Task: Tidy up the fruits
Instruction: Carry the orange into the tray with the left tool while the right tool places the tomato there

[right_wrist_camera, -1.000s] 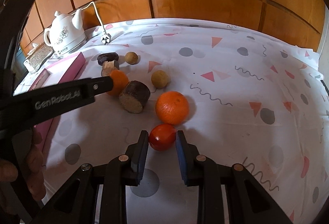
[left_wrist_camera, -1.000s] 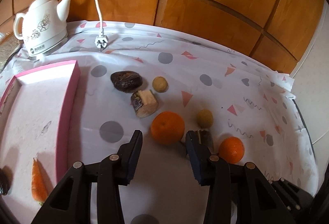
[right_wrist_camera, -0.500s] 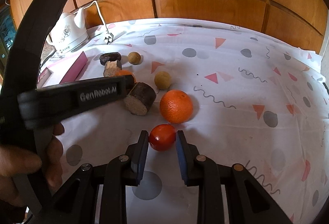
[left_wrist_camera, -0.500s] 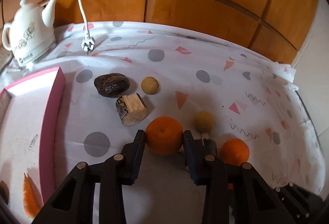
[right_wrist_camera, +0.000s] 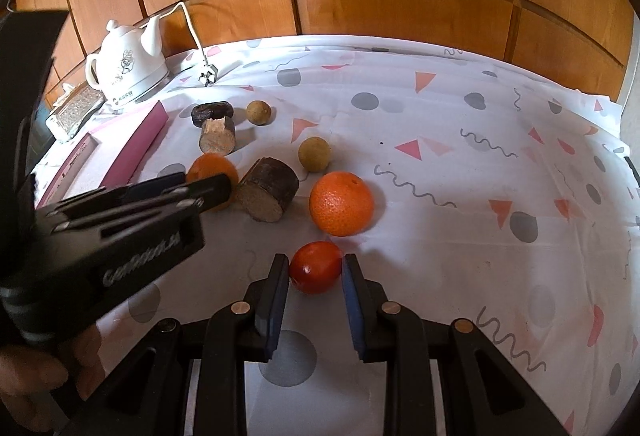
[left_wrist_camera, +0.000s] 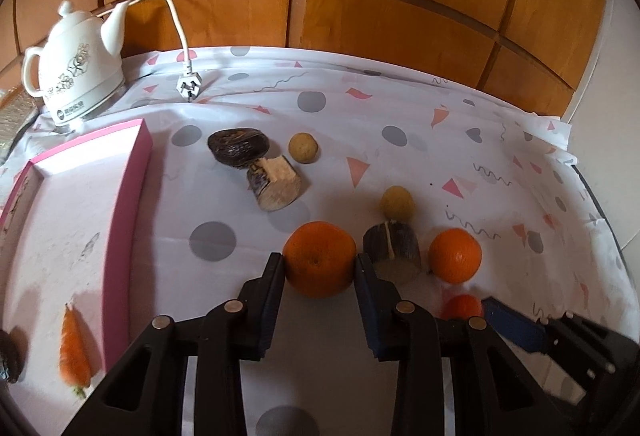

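Note:
My left gripper (left_wrist_camera: 319, 268) is shut on a large orange (left_wrist_camera: 319, 258) that sits on the patterned cloth; it also shows in the right wrist view (right_wrist_camera: 212, 171). My right gripper (right_wrist_camera: 315, 270) is shut on a small red fruit (right_wrist_camera: 316, 267), also resting on the cloth. A second orange (right_wrist_camera: 341, 203) lies just beyond it. Two small tan round fruits (left_wrist_camera: 397, 201) (left_wrist_camera: 303, 147) lie farther back. A pink tray (left_wrist_camera: 138, 171) at the left holds a carrot (left_wrist_camera: 74, 352).
Two wood log pieces (left_wrist_camera: 276, 183) (left_wrist_camera: 393, 251) and a dark oval object (left_wrist_camera: 238, 146) lie among the fruits. A white kettle (left_wrist_camera: 74, 67) with cord and plug (left_wrist_camera: 189, 87) stands at the back left. Wood panelling runs behind the table.
My left gripper moved forward and closed its jaws onto the large orange. My right gripper stayed around the red fruit with little change.

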`<action>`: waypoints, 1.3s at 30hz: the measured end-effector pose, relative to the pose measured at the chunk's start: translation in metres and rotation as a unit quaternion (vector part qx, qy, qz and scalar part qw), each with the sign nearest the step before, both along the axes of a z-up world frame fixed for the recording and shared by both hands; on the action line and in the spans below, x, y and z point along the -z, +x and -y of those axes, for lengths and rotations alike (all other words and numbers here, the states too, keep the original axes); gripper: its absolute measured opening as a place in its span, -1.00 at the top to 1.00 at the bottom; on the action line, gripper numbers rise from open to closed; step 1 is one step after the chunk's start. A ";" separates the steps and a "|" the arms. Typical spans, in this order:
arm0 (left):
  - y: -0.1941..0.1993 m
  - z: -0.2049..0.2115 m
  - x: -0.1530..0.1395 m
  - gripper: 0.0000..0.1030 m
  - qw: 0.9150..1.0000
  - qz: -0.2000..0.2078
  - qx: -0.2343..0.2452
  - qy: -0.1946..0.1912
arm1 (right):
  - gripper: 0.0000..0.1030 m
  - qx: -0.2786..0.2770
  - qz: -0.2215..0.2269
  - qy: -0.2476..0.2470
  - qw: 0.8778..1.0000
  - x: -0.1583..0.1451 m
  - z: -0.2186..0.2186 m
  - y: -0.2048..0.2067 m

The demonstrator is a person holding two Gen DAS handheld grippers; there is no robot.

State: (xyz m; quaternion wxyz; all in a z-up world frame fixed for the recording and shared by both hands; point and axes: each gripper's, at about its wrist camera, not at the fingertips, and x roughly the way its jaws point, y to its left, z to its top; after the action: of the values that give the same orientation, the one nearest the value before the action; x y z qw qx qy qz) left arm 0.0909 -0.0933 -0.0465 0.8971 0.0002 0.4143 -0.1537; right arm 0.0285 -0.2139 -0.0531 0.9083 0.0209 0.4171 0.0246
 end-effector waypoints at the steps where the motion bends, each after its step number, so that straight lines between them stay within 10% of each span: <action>1: -0.003 -0.002 0.000 0.31 1.000 0.002 0.000 0.002 | 0.47 0.000 0.001 -0.001 1.000 0.000 0.000 -0.001; 39: -0.059 -0.118 -0.051 0.32 0.994 0.046 -0.095 -0.038 | 0.49 -0.132 0.030 -0.001 0.991 -0.041 -0.090 -0.007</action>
State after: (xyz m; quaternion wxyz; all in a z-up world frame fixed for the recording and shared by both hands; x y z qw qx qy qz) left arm 0.0314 0.0249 0.0041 0.9250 -0.0665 0.3646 -0.0835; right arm 0.0216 -0.1242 -0.0121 0.9090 -0.0361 0.3892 0.1446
